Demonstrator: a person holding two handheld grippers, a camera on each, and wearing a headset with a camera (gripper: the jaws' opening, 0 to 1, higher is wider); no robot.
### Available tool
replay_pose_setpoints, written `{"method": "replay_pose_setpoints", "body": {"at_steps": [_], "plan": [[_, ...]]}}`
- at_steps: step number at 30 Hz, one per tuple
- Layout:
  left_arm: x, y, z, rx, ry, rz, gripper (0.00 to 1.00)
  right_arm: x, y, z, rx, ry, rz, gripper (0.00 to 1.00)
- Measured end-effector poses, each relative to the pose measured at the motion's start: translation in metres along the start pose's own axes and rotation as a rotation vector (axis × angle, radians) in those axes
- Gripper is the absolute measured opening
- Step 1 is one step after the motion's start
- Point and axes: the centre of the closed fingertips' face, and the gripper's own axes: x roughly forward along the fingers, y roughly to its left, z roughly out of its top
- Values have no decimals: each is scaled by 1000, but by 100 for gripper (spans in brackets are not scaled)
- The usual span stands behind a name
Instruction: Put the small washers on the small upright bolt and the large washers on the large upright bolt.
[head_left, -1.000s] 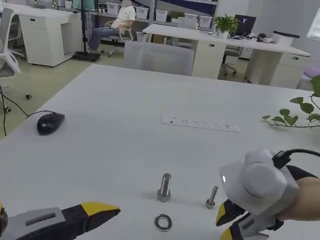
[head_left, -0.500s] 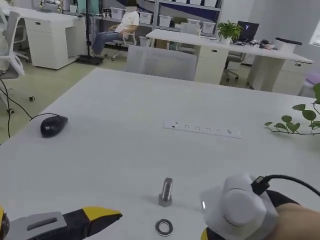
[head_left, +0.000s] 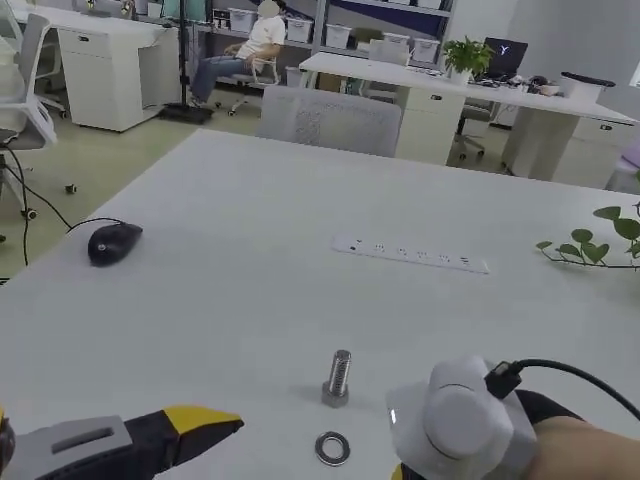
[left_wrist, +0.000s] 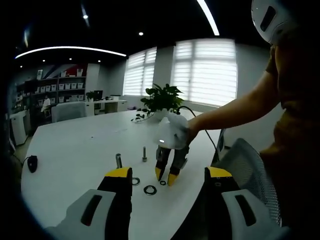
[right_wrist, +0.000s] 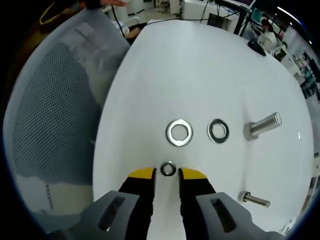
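In the right gripper view my right gripper (right_wrist: 167, 176) points down at the table, open by a narrow gap, with a small washer (right_wrist: 168, 169) lying between its yellow tips. Two large washers (right_wrist: 179, 132) (right_wrist: 218, 130) lie just beyond. The large bolt (right_wrist: 262, 125) and the small bolt (right_wrist: 256, 200) stand upright to the right. In the head view the large bolt (head_left: 338, 378) stands behind one large washer (head_left: 332, 447). My left gripper (left_wrist: 169, 173) hovers wide open near the table's front edge, holding nothing, and looks at the right gripper (left_wrist: 166, 176).
A white power strip (head_left: 410, 255) lies mid-table and a black mouse (head_left: 114, 241) with its cable at the left. Plant leaves (head_left: 590, 245) reach in from the right. A mesh chair (right_wrist: 55, 100) stands by the table's near edge. A person sits far back.
My right gripper has moved left and toward the front edge, and in the head view it now covers the small bolt. The left gripper has stayed put.
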Motion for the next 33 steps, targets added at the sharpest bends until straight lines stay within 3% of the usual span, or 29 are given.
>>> {"method": "replay_pose_setpoints", "body": {"at_steps": [14,23,33], "plan": [[2,1,-1,-2,-3,-2,58,0,1,1,-50,11,-5,14],[3,2,0,1,2,-6,58,-1,-1,-2,-21,13,-7,12],[7,-1,-2,-2,13,-18,58,-30,-23,-22,27,16,-63,12]]}}
